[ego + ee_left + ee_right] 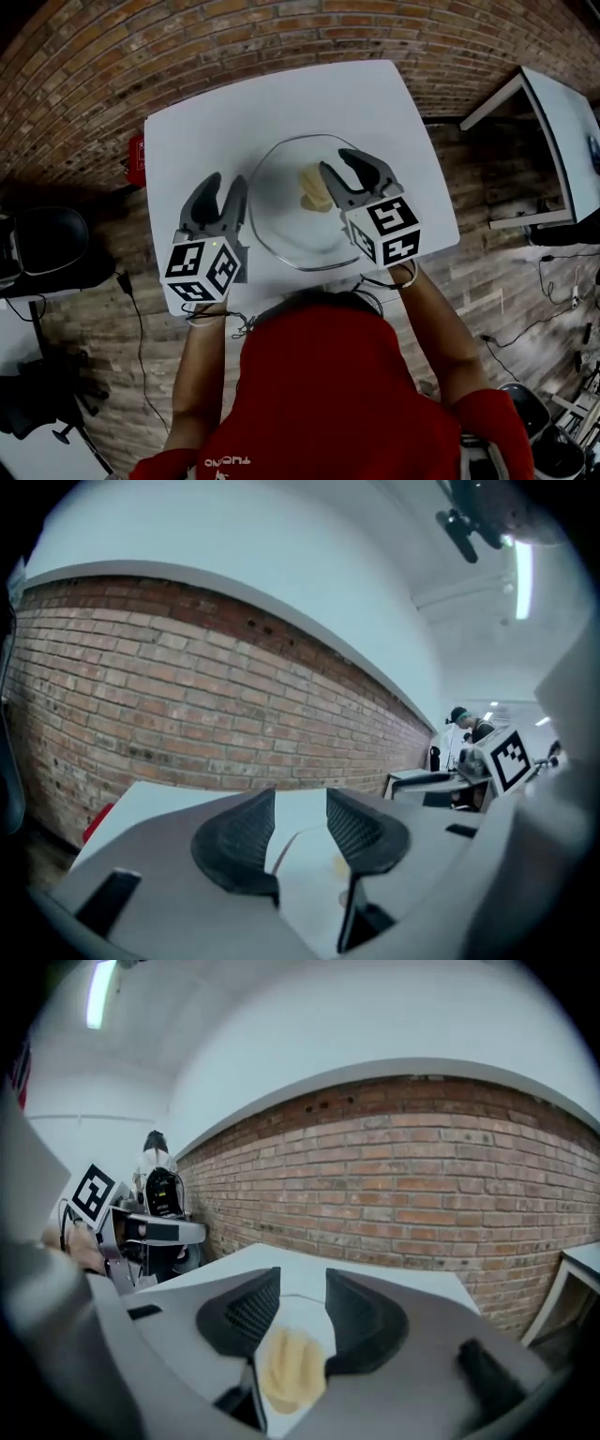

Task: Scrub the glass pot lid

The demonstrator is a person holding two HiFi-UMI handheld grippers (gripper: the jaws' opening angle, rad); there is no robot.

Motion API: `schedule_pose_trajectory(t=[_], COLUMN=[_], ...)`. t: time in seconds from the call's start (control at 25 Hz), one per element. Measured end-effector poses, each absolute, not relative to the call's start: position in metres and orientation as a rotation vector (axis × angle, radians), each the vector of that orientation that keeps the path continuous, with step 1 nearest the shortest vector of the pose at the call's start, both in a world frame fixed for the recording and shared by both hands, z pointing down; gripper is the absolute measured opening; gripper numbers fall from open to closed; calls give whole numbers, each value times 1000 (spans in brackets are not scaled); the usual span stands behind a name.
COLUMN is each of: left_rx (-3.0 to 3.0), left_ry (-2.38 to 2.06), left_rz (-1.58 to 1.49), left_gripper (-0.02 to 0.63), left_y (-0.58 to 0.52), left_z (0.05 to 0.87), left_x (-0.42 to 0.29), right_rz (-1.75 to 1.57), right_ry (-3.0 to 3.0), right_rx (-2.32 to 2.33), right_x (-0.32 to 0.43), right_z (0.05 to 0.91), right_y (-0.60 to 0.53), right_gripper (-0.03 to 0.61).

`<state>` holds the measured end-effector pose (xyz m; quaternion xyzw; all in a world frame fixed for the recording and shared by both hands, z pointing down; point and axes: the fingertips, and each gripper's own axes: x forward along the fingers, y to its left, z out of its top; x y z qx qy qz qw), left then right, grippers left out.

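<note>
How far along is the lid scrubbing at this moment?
Done: the yellow sponge lies on the glass lid, which sits flat on the white table; how clean it is cannot be told. In hand: nothing; the left gripper and right gripper are both open and empty. Left: possibly more scrubbing, after picking up the sponge.

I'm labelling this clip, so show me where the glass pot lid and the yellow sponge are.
glass pot lid (279,214): head view, bare glass left of its centre.
yellow sponge (313,190): head view, the middle of the sponge.
</note>
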<state>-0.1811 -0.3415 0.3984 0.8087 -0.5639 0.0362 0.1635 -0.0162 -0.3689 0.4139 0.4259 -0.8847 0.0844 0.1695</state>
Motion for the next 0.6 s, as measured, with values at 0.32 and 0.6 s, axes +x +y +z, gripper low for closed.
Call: schedule_pose_trajectory(t=[0.32,0.6], left_rx=[2579,2671], left_ry=[-1602,-1604], left_rz=[-56,-86], left_gripper=[127,43], left_y=[-335,-323], left_z=[313,282], left_x=[-135,-114], right_rz=[-46,-198], right_ry=[-2743,-2845], right_rx=[1209,1161], right_x=[-35,-48], right_z=[331,295], right_y=[-355,-335], right_gripper=[115,52])
